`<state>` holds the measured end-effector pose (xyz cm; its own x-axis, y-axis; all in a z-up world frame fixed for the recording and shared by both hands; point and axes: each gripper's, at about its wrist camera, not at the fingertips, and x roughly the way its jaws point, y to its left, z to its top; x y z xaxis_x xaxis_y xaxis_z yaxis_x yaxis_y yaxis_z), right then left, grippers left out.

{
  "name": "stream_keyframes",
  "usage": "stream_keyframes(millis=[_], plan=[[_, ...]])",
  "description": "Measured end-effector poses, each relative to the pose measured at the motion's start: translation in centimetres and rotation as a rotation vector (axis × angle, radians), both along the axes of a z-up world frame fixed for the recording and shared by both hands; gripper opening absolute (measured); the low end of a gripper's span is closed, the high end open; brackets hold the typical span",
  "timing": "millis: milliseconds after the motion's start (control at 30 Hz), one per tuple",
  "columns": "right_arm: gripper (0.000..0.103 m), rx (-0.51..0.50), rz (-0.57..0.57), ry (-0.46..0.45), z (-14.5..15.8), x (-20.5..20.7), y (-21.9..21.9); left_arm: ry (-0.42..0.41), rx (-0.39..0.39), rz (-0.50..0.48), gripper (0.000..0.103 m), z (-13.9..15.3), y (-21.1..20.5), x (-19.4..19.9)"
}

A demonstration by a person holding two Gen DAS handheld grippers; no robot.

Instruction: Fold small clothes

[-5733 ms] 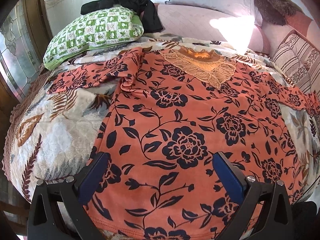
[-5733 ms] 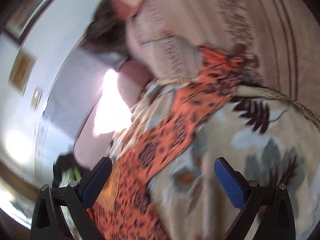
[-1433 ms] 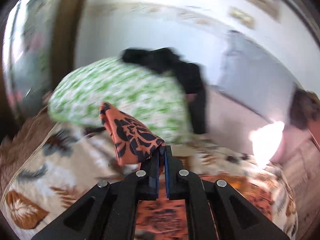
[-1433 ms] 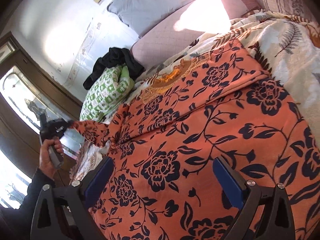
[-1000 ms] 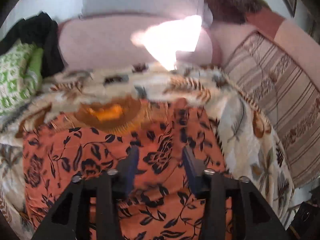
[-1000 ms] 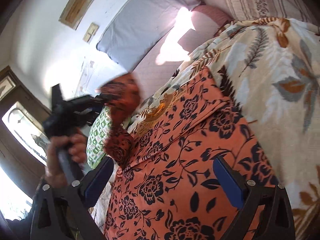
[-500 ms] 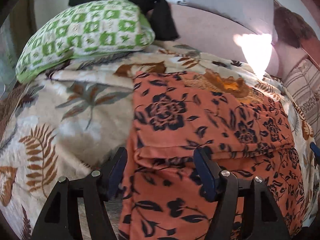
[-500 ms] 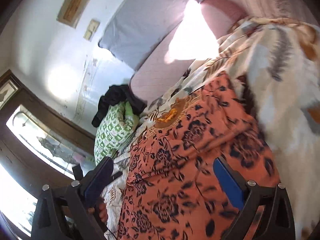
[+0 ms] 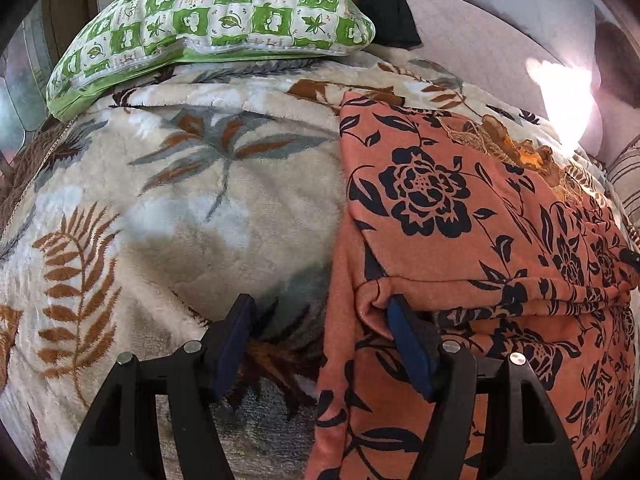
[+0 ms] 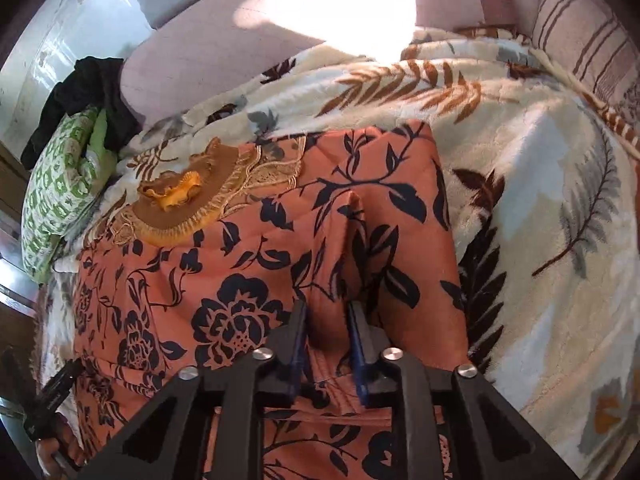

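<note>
— What is worrying you right now?

— My right gripper (image 10: 328,344) has just been closing and is pinching a raised ridge of the orange floral top (image 10: 280,280), near its right folded edge. I am judging the pinch may be taking only the upper layer, so a lift could be peeling the folded sleeve open. My left gripper (image 9: 320,344) is hanging with jaws spread, one finger (image 9: 408,344) against the top's left edge, the other over the bed's blanket (image 9: 160,208); closing there could be snagging the plush too.

— And around it?

— The top is lying on the blanket in the middle of the bed, collar toward the head end. Farther off, the green checked pillow (image 9: 216,12) and a black garment (image 9: 388,4) are sitting by the headboard, crowding the far left corner.
</note>
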<state>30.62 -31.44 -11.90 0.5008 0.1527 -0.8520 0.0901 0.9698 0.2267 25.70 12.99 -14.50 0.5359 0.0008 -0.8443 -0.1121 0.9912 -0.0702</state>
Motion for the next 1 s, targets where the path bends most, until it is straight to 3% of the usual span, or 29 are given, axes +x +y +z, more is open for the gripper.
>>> stream_keyframes(millis=[67, 133, 233, 267, 300, 333, 367, 433, 567, 633, 667, 700, 833, 933, 1000], plan=[[0.018, -0.066, -0.013, -0.022, 0.6, -0.7, -0.2, 0.004, -0.008, 0.006, 0.069, 0.1, 0.2, -0.1], [0.018, -0.094, -0.018, 0.047, -0.7, -0.5, -0.7, 0.001, -0.008, 0.015, 0.069, 0.5, 0.4, -0.3], [0.02, 0.001, -0.052, 0.005, -0.3, -1.4, -2.4, -0.024, 0.025, 0.034, 0.069, 1.4, 0.6, -0.4], [0.032, 0.027, -0.062, -0.019, 0.3, -1.6, -2.7, -0.031, 0.025, 0.036, 0.069, 1.7, 0.7, -0.4], [0.074, 0.059, -0.06, -0.046, 1.0, -1.7, -2.9, -0.039, 0.02, 0.036, 0.069, 2.0, 0.8, -0.3], [0.094, 0.086, -0.053, -0.081, 1.7, -1.6, -2.8, -0.046, 0.016, 0.036, 0.069, 2.4, 0.7, -0.2], [0.103, 0.104, -0.042, -0.11, 2.1, -1.0, -2.3, -0.06, 0.008, 0.036, 0.069, 2.9, 0.7, -0.1], [0.103, 0.122, -0.01, -0.12, 2.6, 0.0, -1.8, -0.097, -0.009, 0.026, 0.069, 3.8, 0.3, 0.1], [0.101, 0.087, -0.005, -0.061, 1.0, 3.4, -1.1, -0.097, 0.013, -0.038, 0.069, 3.6, -2.1, 1.6], [0.084, 0.05, 0.005, -0.002, -0.5, 5.1, -0.7, -0.061, 0.049, -0.047, 0.069, 2.5, -2.9, 2.5], [0.056, 0.012, 0.023, 0.037, -1.4, 5.6, -0.4, -0.035, 0.06, -0.052, 0.069, 1.7, -3.1, 3.0], [0.008, -0.024, 0.033, 0.065, -1.9, 6.0, 0.0, -0.007, 0.071, -0.046, 0.069, 0.9, -3.2, 3.4], [0.009, -0.136, 0.011, -0.05, 0.3, 4.3, -0.1, -0.017, 0.058, -0.009, 0.071, 0.2, -2.4, 3.5], [0.012, -0.134, 0.0, 0.054, -2.1, 4.6, -0.8, -0.012, 0.062, 0.005, 0.071, 0.1, -2.2, 3.5], [0.015, -0.143, 0.011, 0.02, -1.9, 4.1, -0.7, -0.009, 0.071, 0.007, 0.071, 0.3, -2.2, 3.3]])
